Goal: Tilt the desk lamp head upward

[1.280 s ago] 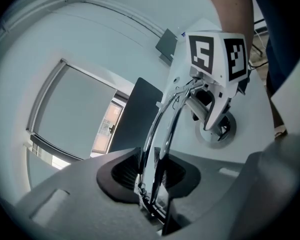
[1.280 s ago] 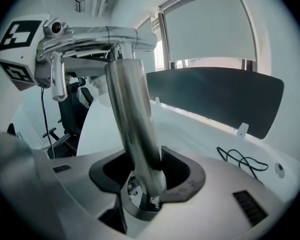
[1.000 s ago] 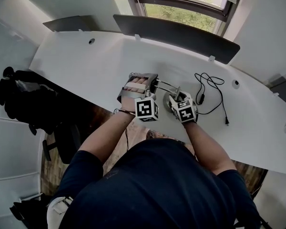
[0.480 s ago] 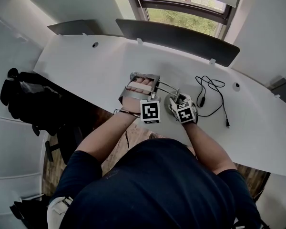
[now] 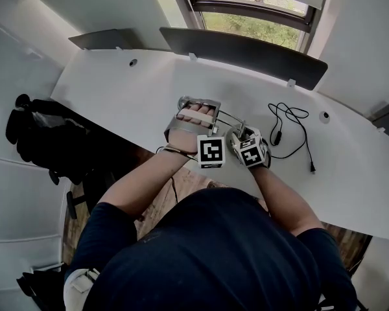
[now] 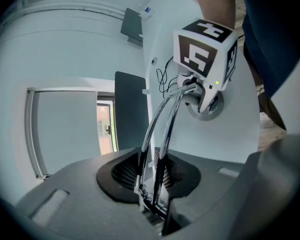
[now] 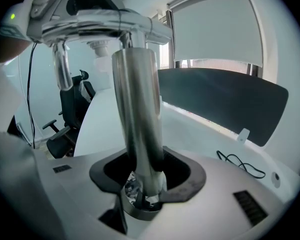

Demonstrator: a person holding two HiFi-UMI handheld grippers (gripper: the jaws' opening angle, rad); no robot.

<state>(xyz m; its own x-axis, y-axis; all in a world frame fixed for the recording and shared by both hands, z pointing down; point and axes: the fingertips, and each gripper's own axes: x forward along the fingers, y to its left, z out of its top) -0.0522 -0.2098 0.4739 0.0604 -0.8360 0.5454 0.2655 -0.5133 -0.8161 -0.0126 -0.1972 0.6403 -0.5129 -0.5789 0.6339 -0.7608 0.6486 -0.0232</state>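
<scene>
A chrome desk lamp stands near the front edge of the white desk point(image 5: 129, 89). Its round base point(image 6: 210, 111) sits under my right gripper's marker cube point(image 5: 249, 153). My right gripper point(image 7: 142, 184) is shut on the lamp's upright chrome post point(image 7: 137, 114), just above the base. Two thin chrome arm rods point(image 6: 162, 129) rise from the base and run between the jaws of my left gripper point(image 6: 157, 184), which is shut on them. The lamp's upper chrome crosspiece point(image 7: 105, 26) shows above the post. The lamp head itself is mostly hidden by the left hand point(image 5: 194, 118).
A black cable point(image 5: 288, 125) lies coiled on the desk right of the lamp. A dark panel point(image 5: 246, 47) lines the desk's back edge below the window. A black chair point(image 5: 39, 135) stands left of the desk. The person's body covers the front edge.
My left gripper's marker cube has shifted a little to the right, closer to the right gripper's cube. The right gripper has stayed on the post.
</scene>
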